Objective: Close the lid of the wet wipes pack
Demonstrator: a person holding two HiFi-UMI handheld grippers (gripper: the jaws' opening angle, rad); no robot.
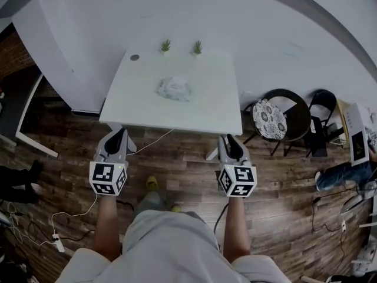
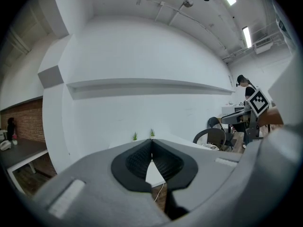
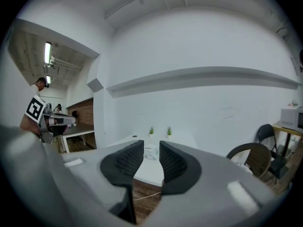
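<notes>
Left gripper (image 1: 118, 135) is held short of the near edge of the white table (image 1: 147, 115), jaws pressed together and empty. Right gripper (image 1: 230, 140) is level with it, jaws a narrow gap apart, nothing between them. Wet wipes pack (image 1: 174, 89) lies mid-table, well apart from both grippers.

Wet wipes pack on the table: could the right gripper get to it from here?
Probably yes: the right gripper, jaws apart, points at the wet wipes pack across bare table, but must move forward.
</notes>
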